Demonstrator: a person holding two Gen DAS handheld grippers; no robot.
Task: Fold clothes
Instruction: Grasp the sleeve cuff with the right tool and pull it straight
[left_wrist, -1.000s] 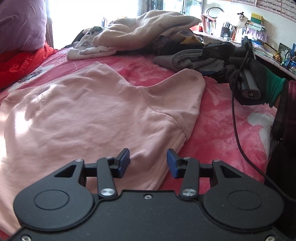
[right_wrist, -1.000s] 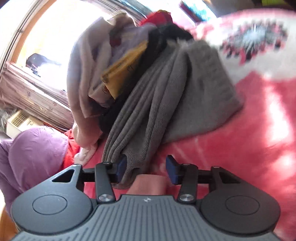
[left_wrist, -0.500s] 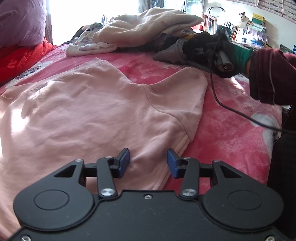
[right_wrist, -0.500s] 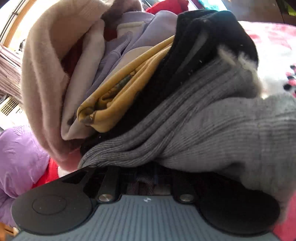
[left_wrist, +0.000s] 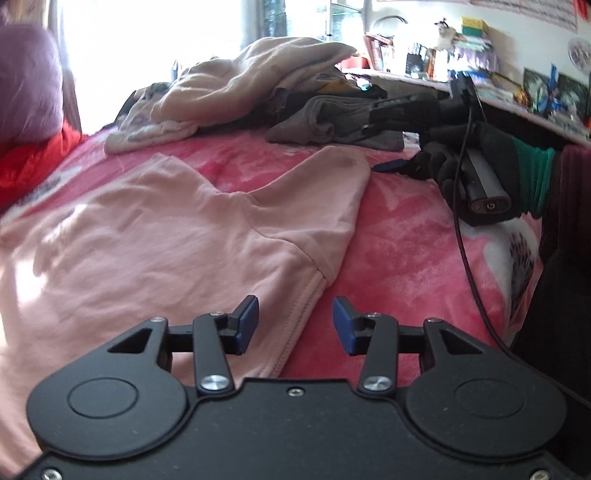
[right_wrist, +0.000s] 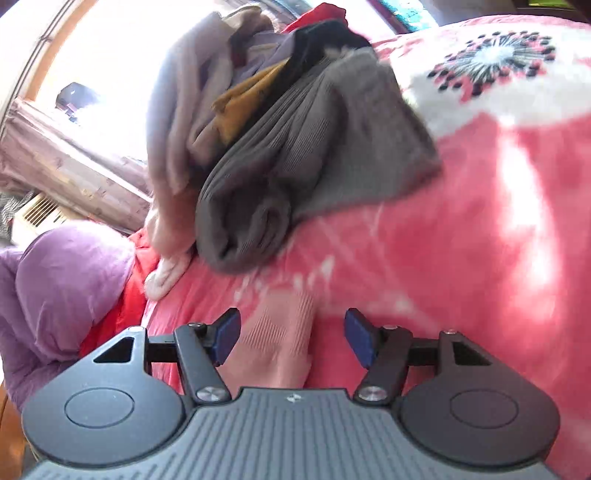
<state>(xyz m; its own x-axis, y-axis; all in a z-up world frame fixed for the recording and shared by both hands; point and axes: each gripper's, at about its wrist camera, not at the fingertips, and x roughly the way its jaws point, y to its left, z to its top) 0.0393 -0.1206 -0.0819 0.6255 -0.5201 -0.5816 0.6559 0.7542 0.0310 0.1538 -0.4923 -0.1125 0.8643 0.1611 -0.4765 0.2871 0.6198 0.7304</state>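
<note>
- The pale pink cotton T-shirt (left_wrist: 155, 243) lies spread flat on the bed with the pink fleece blanket (left_wrist: 413, 266). I take this shirt as the landmark for all places.
- The left gripper (left_wrist: 295, 323) hovers over the near edge of the shirt, where the stitched hem (left_wrist: 295, 325) runs out between its blue pads. Its jaws stand half apart and hold nothing.
- The right gripper (right_wrist: 291, 338) is at the far sleeve (left_wrist: 325, 192) of the shirt; the ribbed sleeve end (right_wrist: 280, 343) lies between its pads. Its jaws are opening, and the pads do not press on the cloth.
- In the left wrist view, a person's black-gloved hand (left_wrist: 480, 166) carries the right gripper, just beyond the sleeve tip.
- Behind the shirt there is a heap of unfolded clothes, with a grey ribbed knit garment (right_wrist: 295, 166) at the front and a beige sweatshirt (left_wrist: 258, 85) on top.
- The sleeve's long axis runs from the shirt body toward the right gripper, so the right hand is the nearer one for folding it inward. I judge the fold is not yet begun.
</note>
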